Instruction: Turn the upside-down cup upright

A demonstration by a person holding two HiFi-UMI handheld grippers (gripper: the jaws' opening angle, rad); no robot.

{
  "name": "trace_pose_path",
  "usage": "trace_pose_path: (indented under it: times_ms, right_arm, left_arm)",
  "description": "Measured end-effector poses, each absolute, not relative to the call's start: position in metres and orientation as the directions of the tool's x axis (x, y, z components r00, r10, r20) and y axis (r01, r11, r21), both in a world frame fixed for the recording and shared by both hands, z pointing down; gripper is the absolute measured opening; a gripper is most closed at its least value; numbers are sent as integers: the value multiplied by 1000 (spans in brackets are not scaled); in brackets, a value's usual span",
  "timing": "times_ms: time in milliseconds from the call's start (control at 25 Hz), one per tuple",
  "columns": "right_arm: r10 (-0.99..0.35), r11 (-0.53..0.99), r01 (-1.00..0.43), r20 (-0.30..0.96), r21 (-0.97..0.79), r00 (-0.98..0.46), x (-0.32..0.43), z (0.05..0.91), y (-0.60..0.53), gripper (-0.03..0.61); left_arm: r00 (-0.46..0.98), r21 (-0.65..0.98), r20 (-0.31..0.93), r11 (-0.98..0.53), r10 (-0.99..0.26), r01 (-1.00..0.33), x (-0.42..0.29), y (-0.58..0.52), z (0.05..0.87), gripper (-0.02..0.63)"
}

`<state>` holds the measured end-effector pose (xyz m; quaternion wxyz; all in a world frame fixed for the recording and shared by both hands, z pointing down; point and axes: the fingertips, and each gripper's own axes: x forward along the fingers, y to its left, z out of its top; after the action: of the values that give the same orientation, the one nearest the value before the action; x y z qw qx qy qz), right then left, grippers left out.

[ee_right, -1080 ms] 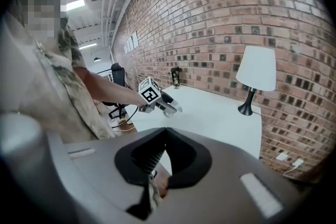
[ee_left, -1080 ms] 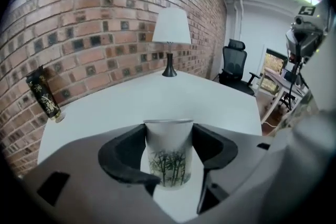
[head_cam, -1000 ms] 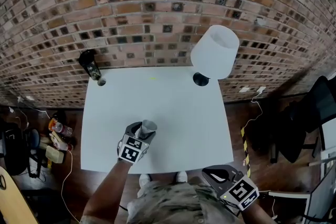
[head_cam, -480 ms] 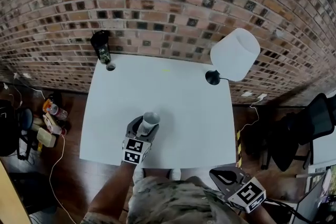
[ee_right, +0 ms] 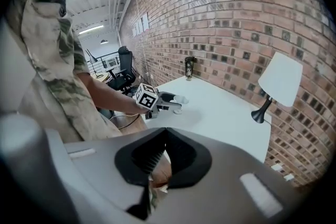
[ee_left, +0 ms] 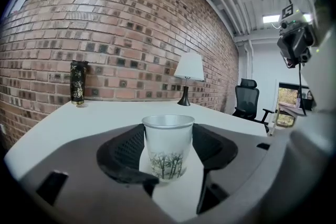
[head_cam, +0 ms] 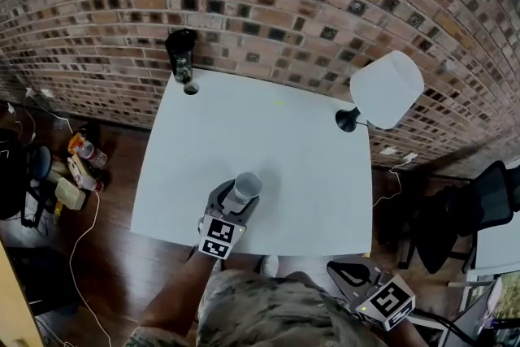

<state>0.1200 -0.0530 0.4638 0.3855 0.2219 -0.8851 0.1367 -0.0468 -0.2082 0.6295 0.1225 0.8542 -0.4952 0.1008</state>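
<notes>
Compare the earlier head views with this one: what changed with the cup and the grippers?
The left gripper rolled with the printed cup clamped in it, bringing the cup from tilted to about upright, mouth up. No grab or release. The right gripper stayed shut and empty, off the table's near edge; the black tumbler and lamp did not move.

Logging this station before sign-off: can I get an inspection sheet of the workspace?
Surface: white table, standing against the wall.
Job's things: cup, wide end up, near the table's front edge.
Clutter: dark tumbler and small ring at the back left corner; lamp at the back right.
Grippers: left gripper jaws closed on the cup; right gripper jaws together, empty, off the table's front.
Cables: white cable on the floor, right.
Surroundings: brick wall; bottles on the floor, left; office chair, right.
</notes>
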Motion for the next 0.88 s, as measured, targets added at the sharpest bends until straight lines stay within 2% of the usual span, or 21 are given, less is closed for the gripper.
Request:
trace_pose_path:
  times_ms: [400, 600, 880]
  right_arm:
    - [-271, 873, -482, 749, -72, -604, 95, 473, -41, 3]
    - [-279, 855, -510, 745, -95, -606, 73, 467, -34, 3]
    - [-325, 807, -581, 745, -103, -582, 81, 479, -14, 3]
  left_arm:
    - [548, 100, 348, -551, -761, -828, -49, -185, 642, 284]
    - [569, 88, 382, -585, -728, -807, -49, -177, 648, 305]
    - [590, 79, 380, -610, -712, -788, -57, -169, 640, 324]
